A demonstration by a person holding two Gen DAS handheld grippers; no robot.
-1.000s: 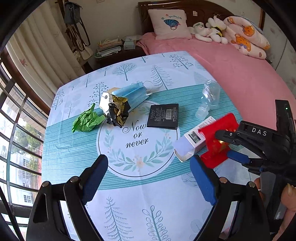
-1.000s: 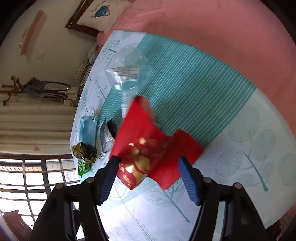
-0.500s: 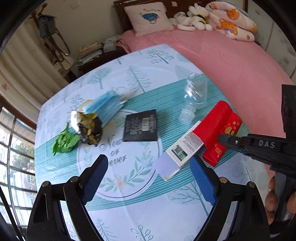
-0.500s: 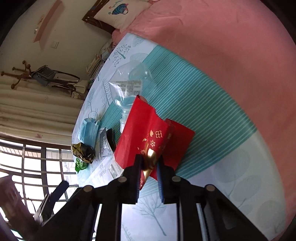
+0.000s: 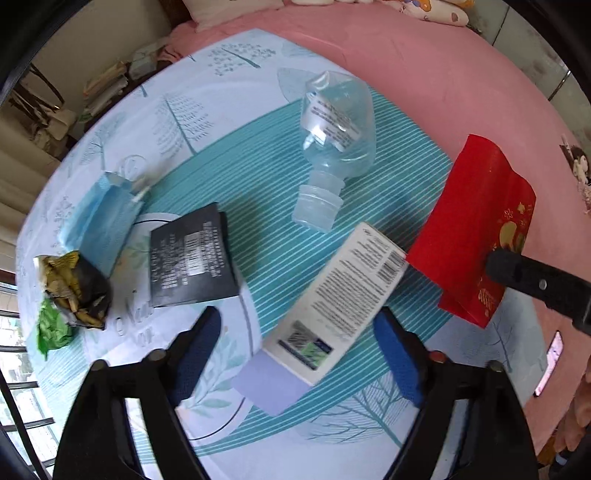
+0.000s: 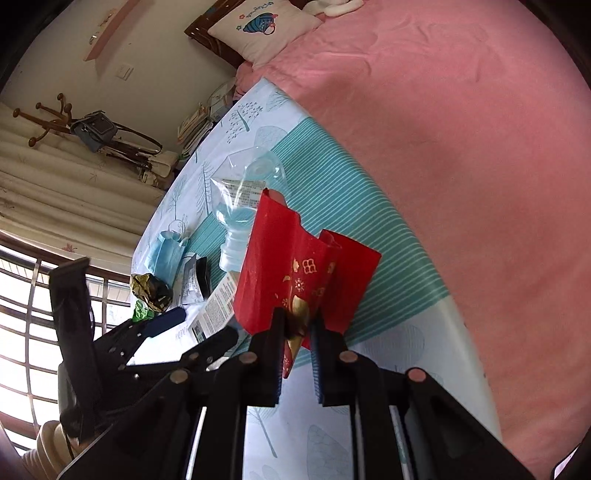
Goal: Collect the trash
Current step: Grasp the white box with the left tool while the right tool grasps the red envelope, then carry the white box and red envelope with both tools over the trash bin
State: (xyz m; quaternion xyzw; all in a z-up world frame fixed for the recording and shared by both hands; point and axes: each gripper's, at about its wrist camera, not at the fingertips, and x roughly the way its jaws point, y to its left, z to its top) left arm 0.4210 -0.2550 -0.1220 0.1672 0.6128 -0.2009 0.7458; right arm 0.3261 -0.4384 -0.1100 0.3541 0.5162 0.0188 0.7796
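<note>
My right gripper (image 6: 297, 328) is shut on a red envelope (image 6: 295, 273) and holds it lifted above the table's right edge; the envelope also shows in the left wrist view (image 5: 476, 236). My left gripper (image 5: 295, 350) is open, its blue pads on either side of a white carton (image 5: 340, 295) that lies flat. A crushed clear bottle (image 5: 332, 136), a black packet (image 5: 192, 254), a blue face mask (image 5: 99, 218), a gold-and-black wrapper (image 5: 74, 291) and green crumpled paper (image 5: 51, 328) lie on the tablecloth (image 5: 221, 92).
A pink bed (image 6: 461, 129) borders the table on the right, with a pillow (image 6: 262, 26) at its head. A window with bars (image 6: 22, 314) and curtains (image 6: 55, 192) are on the left. A coat stand with a bag (image 6: 92, 129) is by the wall.
My left gripper has moved forward and down so its pads flank the white carton. My right gripper, open one second ago, has shut on the red envelope and lifted it.
</note>
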